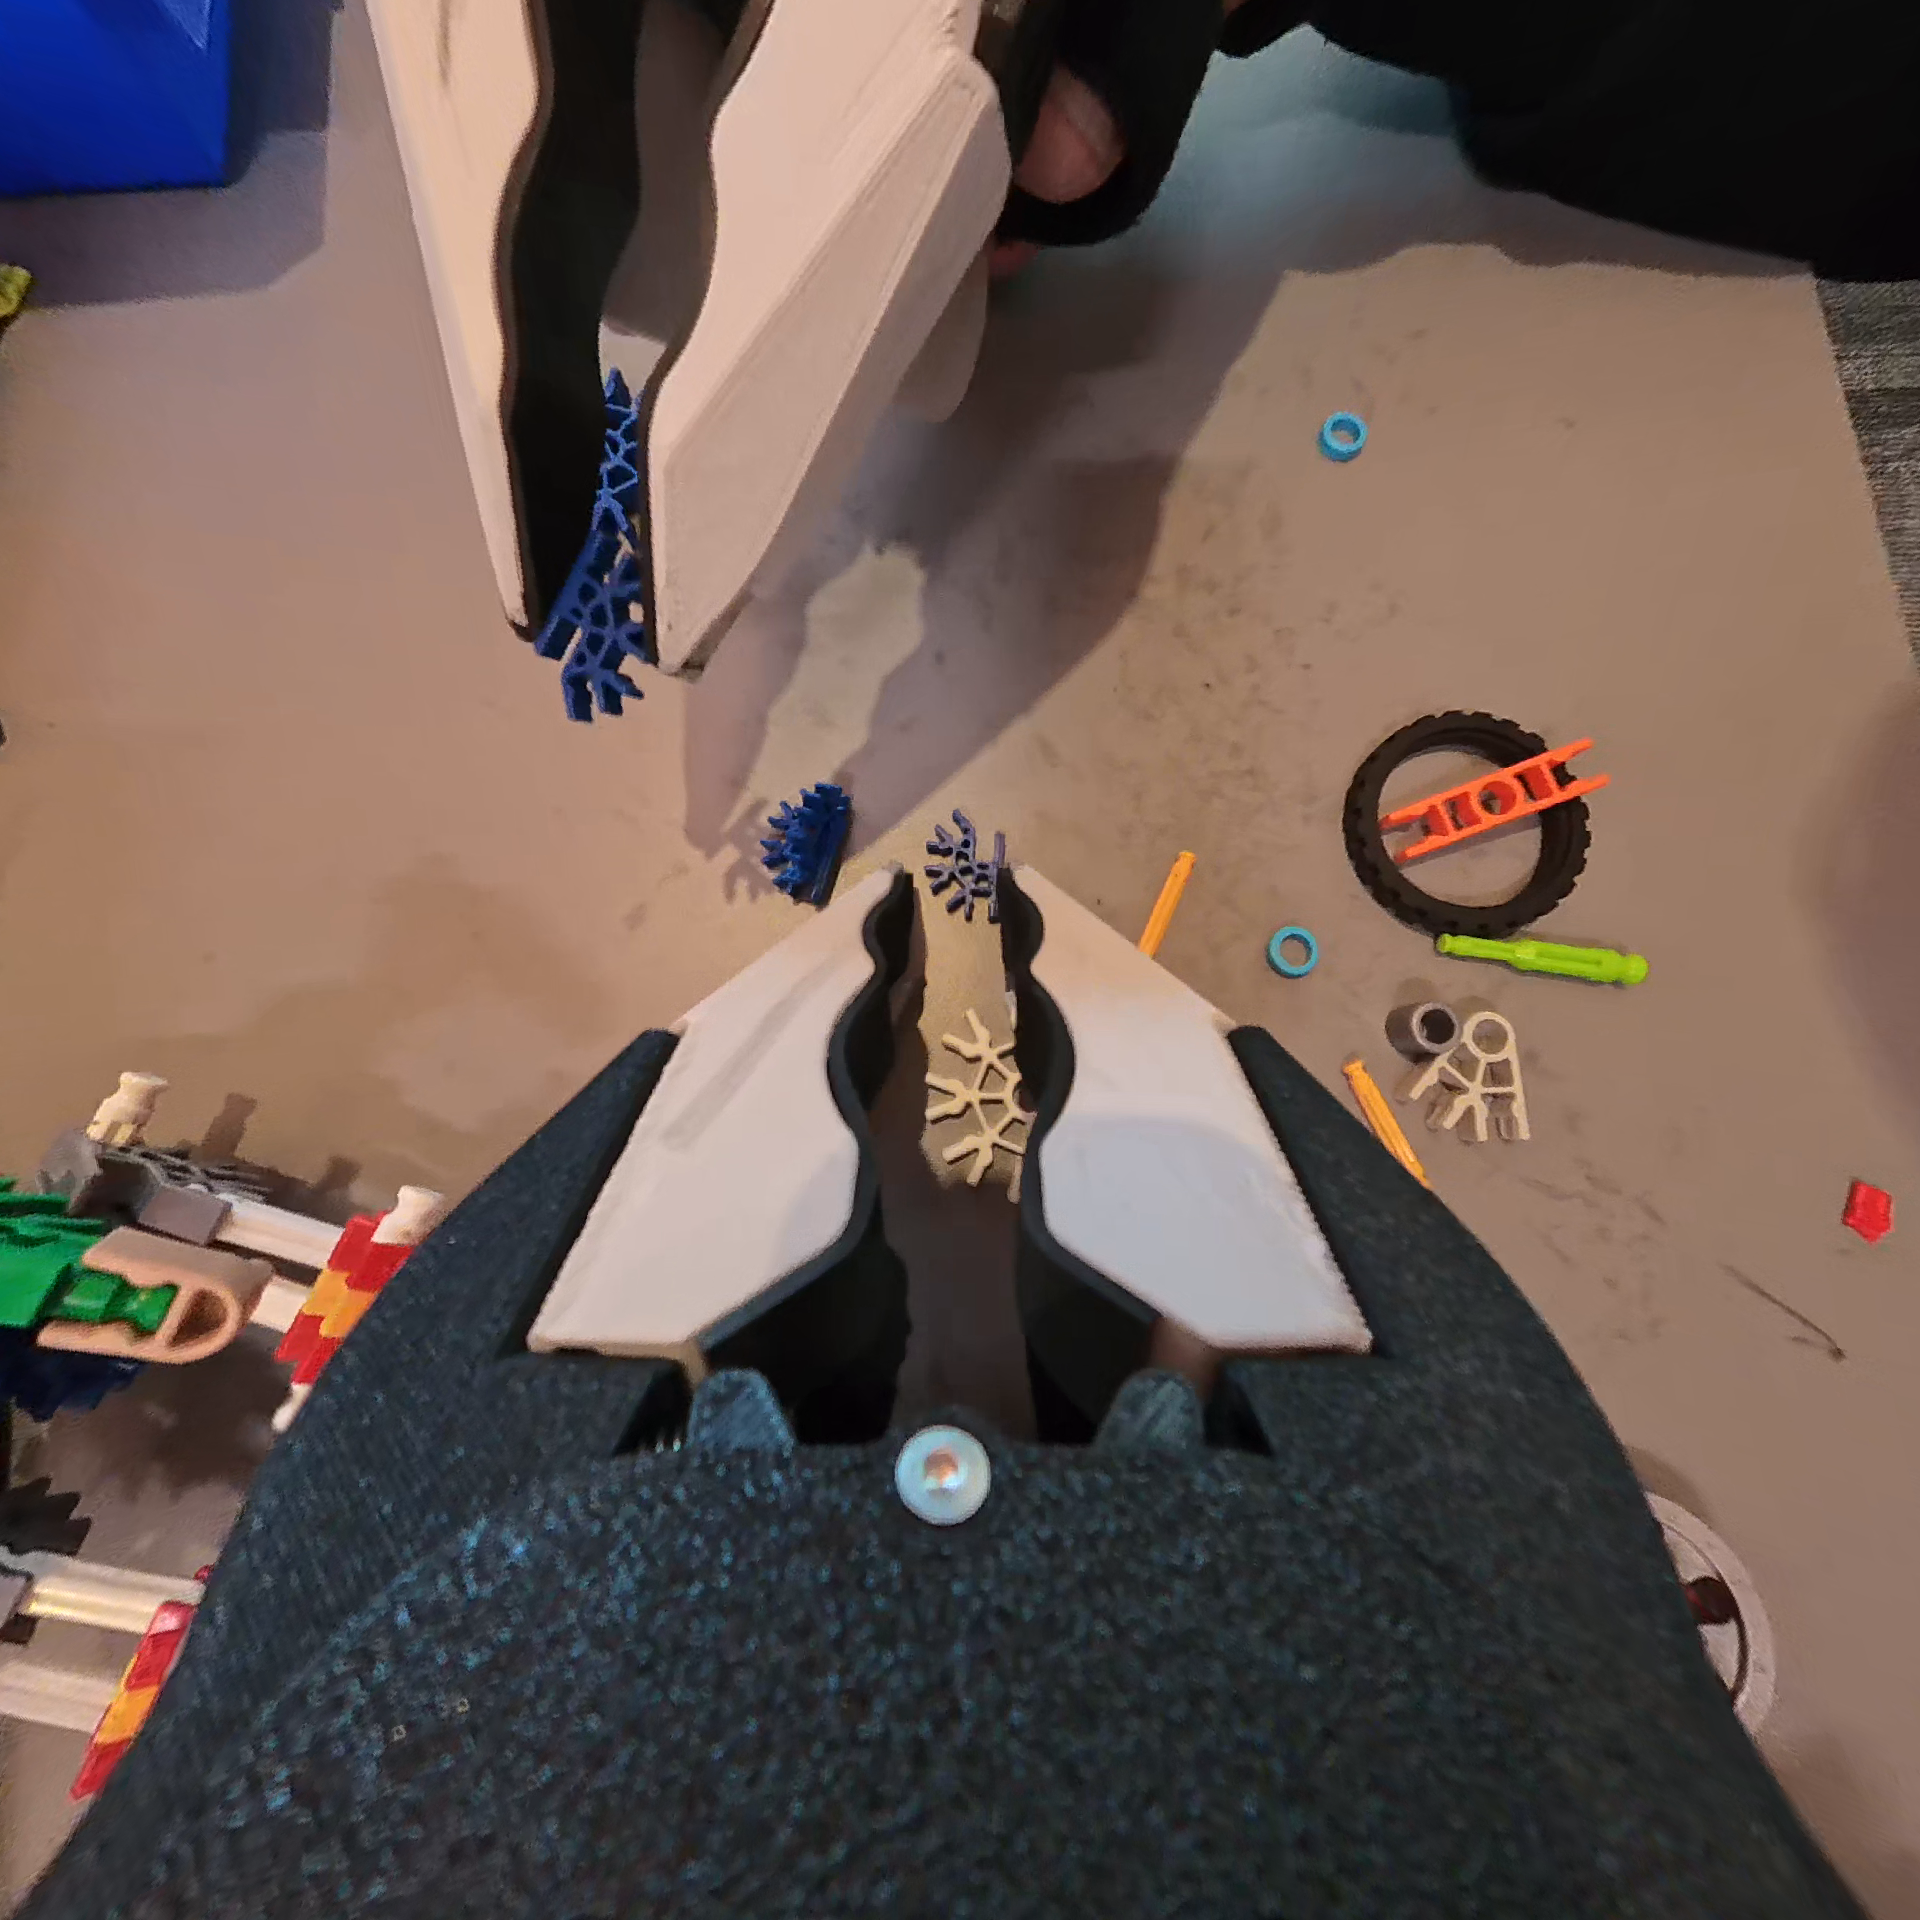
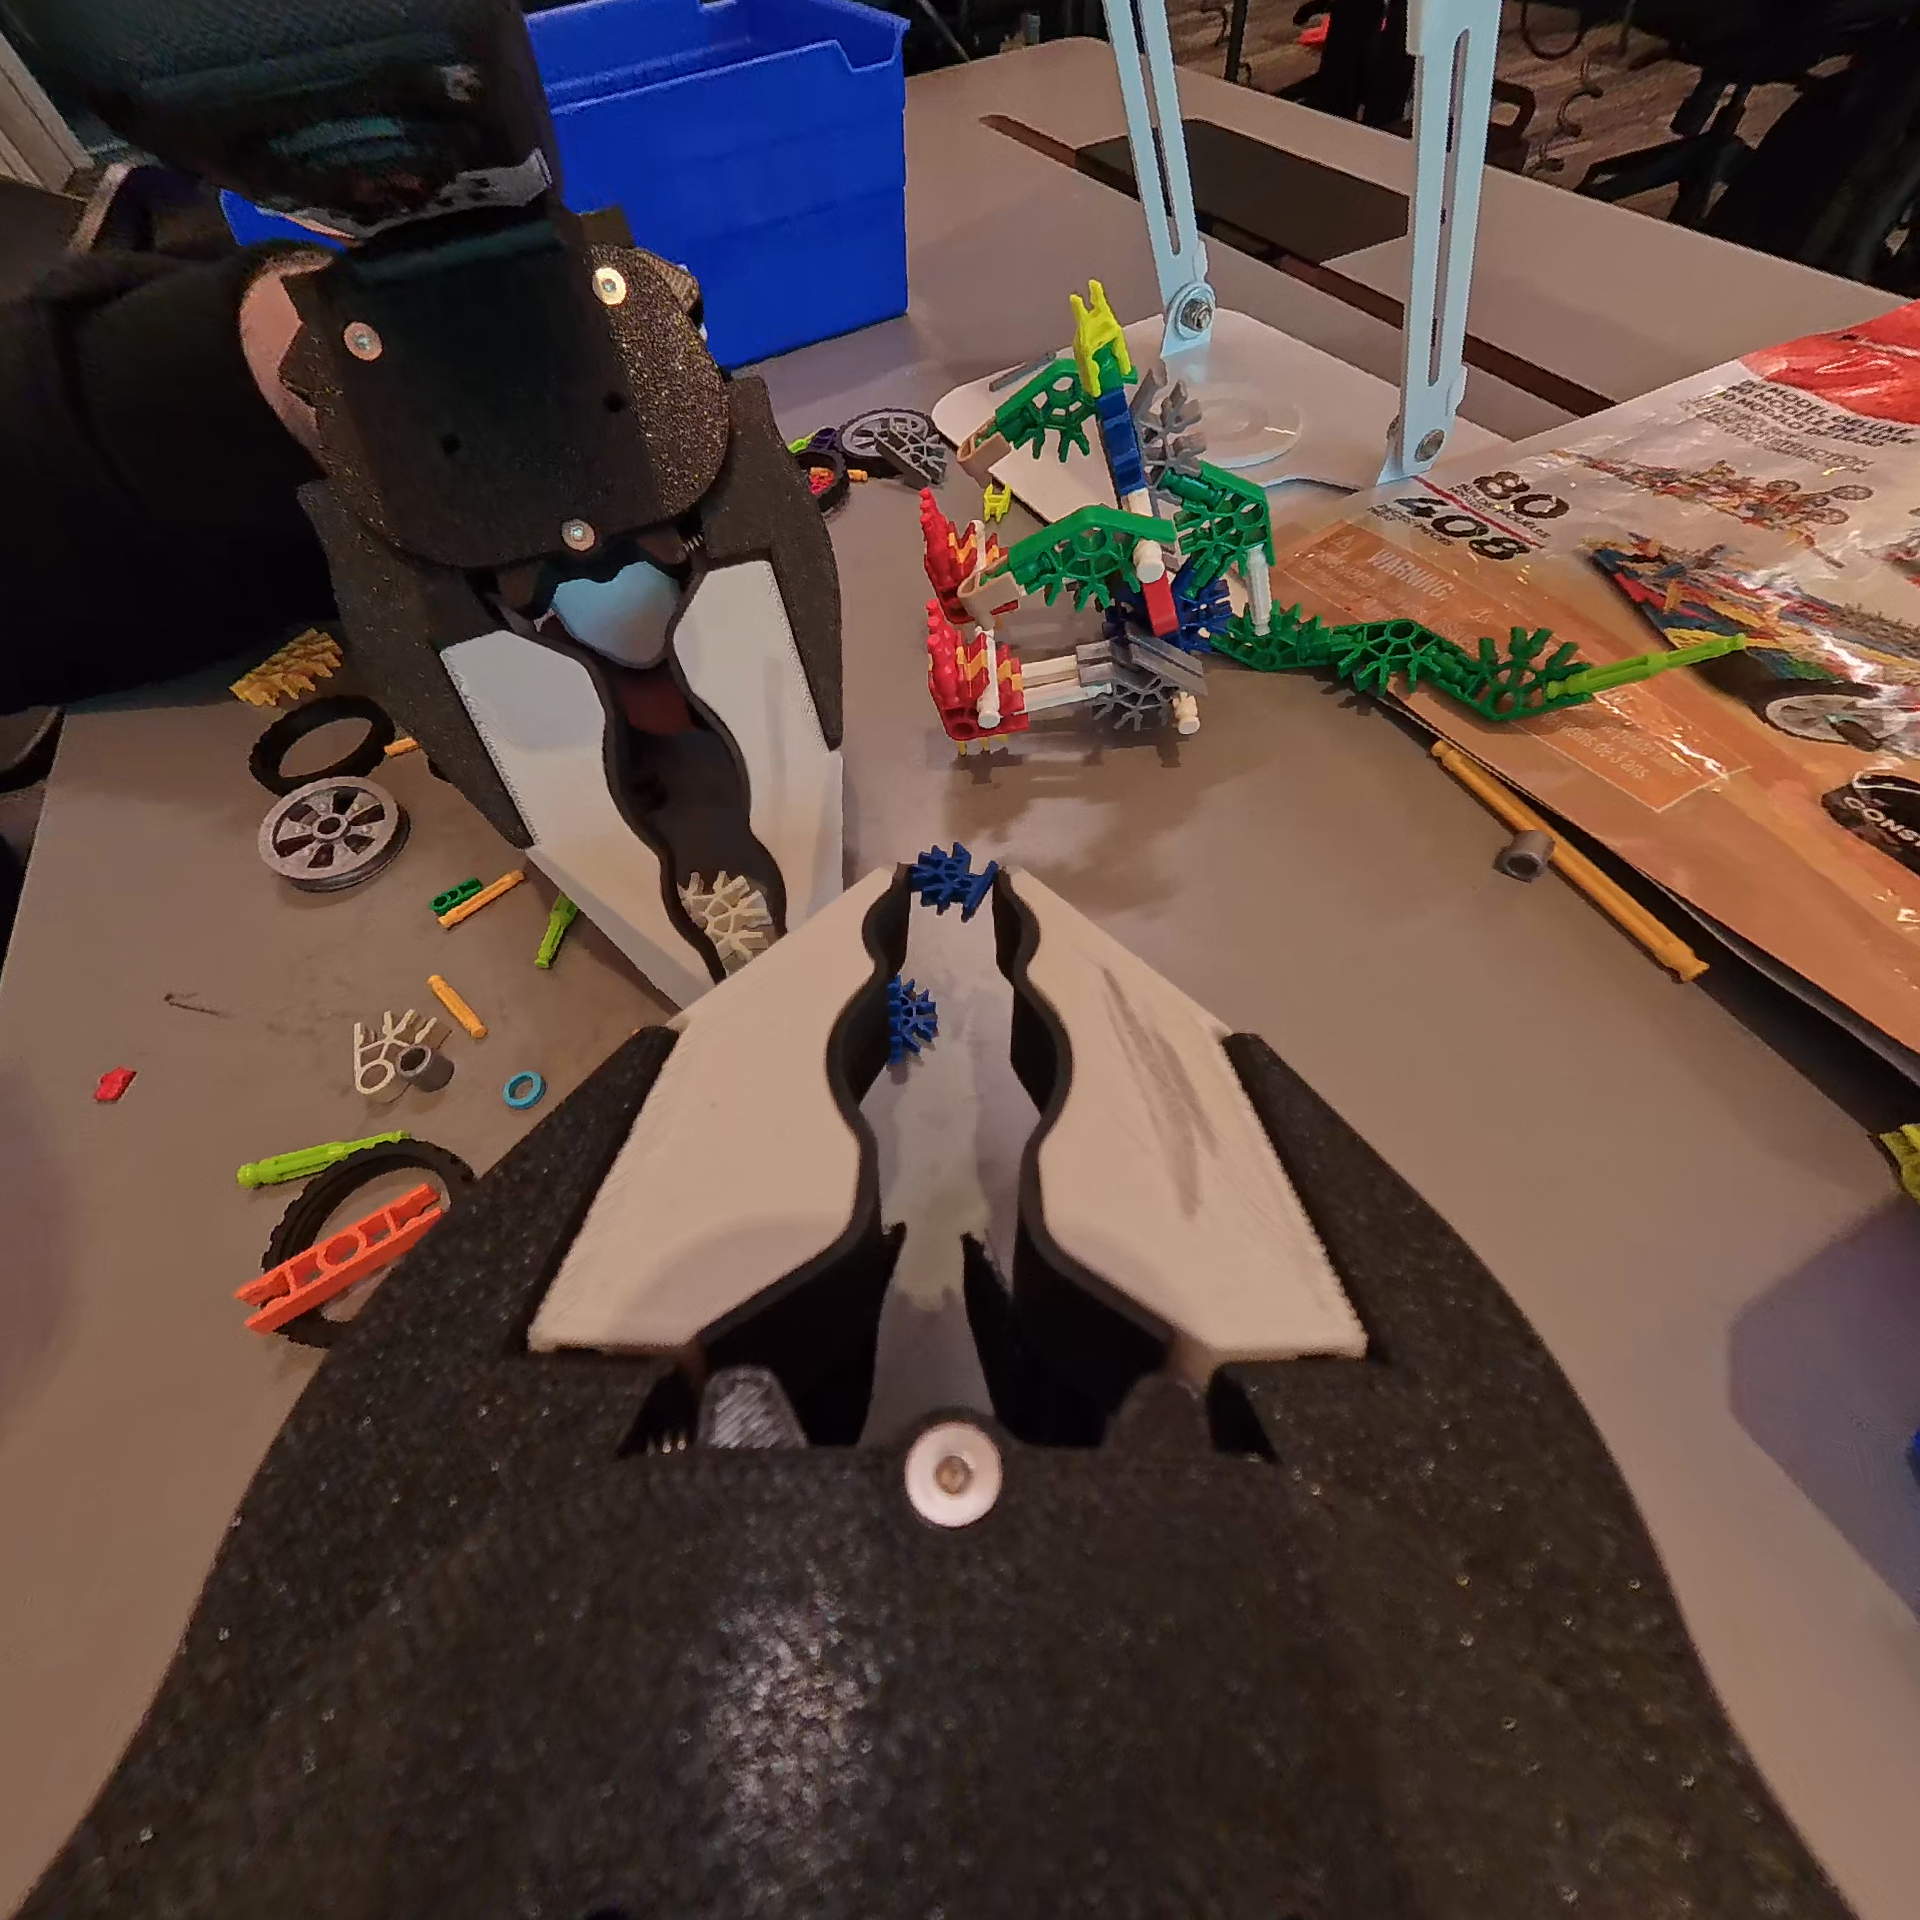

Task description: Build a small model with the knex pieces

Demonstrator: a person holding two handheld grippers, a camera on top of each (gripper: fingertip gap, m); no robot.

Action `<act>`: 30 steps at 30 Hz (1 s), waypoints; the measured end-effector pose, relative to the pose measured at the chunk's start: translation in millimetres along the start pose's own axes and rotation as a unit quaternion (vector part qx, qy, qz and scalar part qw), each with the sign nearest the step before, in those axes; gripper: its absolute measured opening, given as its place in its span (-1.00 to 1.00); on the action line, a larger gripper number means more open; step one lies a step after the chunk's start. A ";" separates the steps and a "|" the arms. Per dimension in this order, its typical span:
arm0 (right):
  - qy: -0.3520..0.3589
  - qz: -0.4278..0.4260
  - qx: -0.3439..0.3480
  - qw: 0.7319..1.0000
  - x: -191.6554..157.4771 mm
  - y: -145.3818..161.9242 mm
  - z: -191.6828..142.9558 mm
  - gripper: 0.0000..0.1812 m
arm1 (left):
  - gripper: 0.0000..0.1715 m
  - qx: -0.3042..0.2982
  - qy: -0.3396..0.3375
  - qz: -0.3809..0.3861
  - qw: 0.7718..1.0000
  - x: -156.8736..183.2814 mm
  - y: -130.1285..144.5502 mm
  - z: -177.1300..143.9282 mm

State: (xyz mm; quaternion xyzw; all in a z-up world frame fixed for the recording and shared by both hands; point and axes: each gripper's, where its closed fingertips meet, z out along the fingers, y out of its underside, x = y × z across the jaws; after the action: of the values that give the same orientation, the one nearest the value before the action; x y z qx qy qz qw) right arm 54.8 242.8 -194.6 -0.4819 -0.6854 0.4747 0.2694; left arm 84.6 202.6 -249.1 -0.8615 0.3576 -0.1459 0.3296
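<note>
My left gripper (image 1: 951, 883) is shut on a cream snowflake connector (image 1: 977, 1101), held flat between its pads just above the table. From the right wrist view this gripper (image 2: 727, 966) points down at the table, with the connector (image 2: 727, 914) near its tips. A dark blue connector (image 1: 966, 868) sits at its tips and another blue one (image 1: 805, 842) lies just to the left. My right gripper (image 2: 951, 883) is shut on a blue connector (image 2: 951, 878). A second blue piece (image 2: 912, 1023) shows between its fingers. In the left wrist view it (image 1: 597, 644) hangs above, with the blue pieces (image 1: 603, 582) edge-on.
A colourful rod-and-connector model (image 2: 1091, 582) stands beyond the grippers, beside a white stand (image 2: 1195, 416) and a printed plastic bag (image 2: 1610, 623). A blue bin (image 2: 727, 156) is at the back. A black tyre with an orange connector (image 1: 1465, 821), a grey wheel (image 2: 332, 831) and small loose parts lie around. Tip to tip, the grippers are about 7 cm apart. The left tips stand about 15 cm off the grey wheel (image 2: 332, 831).
</note>
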 end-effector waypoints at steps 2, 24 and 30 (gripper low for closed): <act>0.000 -0.001 0.000 1.000 0.0 0.2 0.1 -0.84 | -0.83 -0.006 -0.003 0.000 1.000 -1.7 2.6 1.5; 0.000 -0.003 -0.001 1.000 -0.7 -0.1 -0.8 -0.84 | -0.92 0.024 -0.051 0.069 0.996 -2.5 -19.4 8.8; -0.001 -0.004 -0.003 1.000 -1.2 0.6 -0.3 -0.84 | -0.95 0.007 -0.043 0.065 0.997 0.6 -13.0 13.4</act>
State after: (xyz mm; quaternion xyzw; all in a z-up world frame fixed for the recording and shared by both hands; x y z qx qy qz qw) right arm 55.8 241.8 -194.9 -0.4798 -0.6889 0.4719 0.2693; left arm 98.4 215.3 -250.3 -0.8393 0.3975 -0.0898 0.3598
